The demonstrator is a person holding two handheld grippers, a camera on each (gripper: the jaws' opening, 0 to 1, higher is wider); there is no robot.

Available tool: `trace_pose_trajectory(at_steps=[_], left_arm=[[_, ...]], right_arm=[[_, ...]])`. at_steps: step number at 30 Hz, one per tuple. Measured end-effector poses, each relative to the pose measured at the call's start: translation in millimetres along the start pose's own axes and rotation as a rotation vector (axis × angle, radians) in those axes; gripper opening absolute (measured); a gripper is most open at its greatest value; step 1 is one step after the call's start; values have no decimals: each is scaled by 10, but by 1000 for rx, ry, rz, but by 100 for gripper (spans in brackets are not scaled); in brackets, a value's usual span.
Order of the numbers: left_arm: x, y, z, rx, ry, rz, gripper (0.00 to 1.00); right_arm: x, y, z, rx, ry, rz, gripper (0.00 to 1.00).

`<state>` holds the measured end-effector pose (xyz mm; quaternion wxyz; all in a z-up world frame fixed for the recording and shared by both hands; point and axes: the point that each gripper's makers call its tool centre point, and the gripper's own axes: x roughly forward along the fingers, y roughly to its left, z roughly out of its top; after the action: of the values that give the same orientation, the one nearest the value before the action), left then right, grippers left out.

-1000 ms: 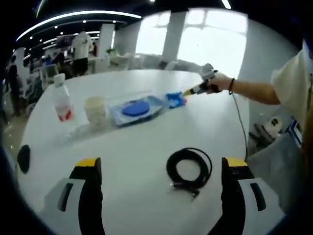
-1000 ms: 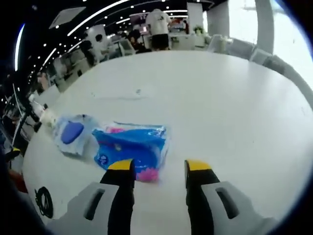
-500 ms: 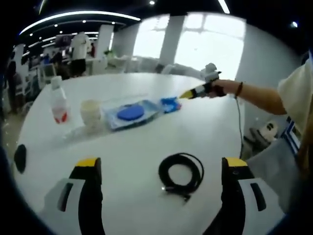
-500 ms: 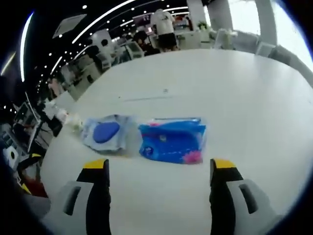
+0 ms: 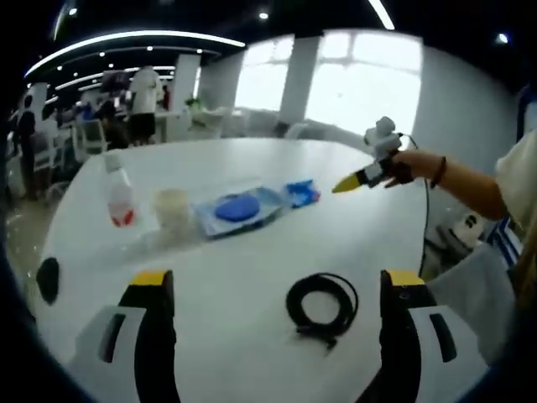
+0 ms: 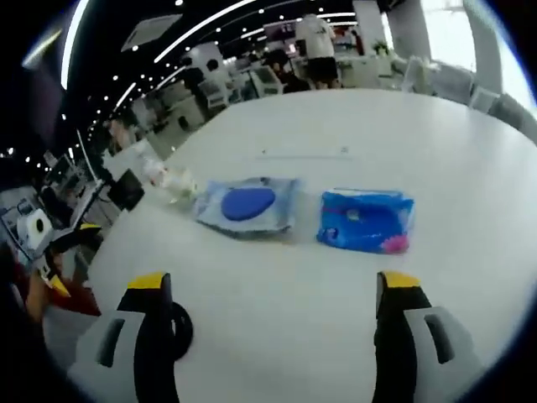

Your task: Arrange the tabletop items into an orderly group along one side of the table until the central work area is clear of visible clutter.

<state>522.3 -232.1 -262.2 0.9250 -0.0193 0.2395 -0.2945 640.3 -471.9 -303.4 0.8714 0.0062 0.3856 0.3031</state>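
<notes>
On the round white table (image 5: 252,260) a row runs from a clear bottle with a red label (image 5: 120,195), past a pale cup (image 5: 172,207) and a clear pack with a blue disc (image 5: 239,207), to a blue wipes pack (image 5: 300,193). A coiled black cable (image 5: 323,304) lies near my left gripper (image 5: 277,281), which stands open and holds nothing. My right gripper (image 6: 274,285) is open too, and stands back from the blue wipes pack (image 6: 365,220) and the clear pack (image 6: 247,204). In the left gripper view the right gripper (image 5: 352,180) hovers just right of the wipes pack.
A small black object (image 5: 46,280) lies at the table's left edge. The cable (image 6: 180,327) peeks out beside my right gripper's left jaw. People, desks and chairs stand beyond the far rim. The person's arm (image 5: 470,185) reaches in from the right.
My right gripper opened, let go of the blue wipes pack and drew back from it. The pack now lies beside the clear pack. The left gripper only shifted slightly.
</notes>
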Motion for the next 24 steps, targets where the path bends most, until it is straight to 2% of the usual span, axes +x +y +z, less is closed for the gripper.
trace_pose_trajectory(at_steps=[8, 16, 20, 24], left_arm=[[-58, 65, -4, 43, 18, 44, 100], [-87, 61, -1, 46, 14, 51, 100], [-111, 67, 48, 34, -13, 53, 100], [-120, 78, 50, 35, -13, 61, 99]], right_arm=[[29, 515, -132, -42, 1, 71, 99], [132, 973, -371, -109, 45, 138, 99], [174, 1114, -452, -123, 55, 156, 99], [231, 1308, -577, -149, 80, 182, 97]])
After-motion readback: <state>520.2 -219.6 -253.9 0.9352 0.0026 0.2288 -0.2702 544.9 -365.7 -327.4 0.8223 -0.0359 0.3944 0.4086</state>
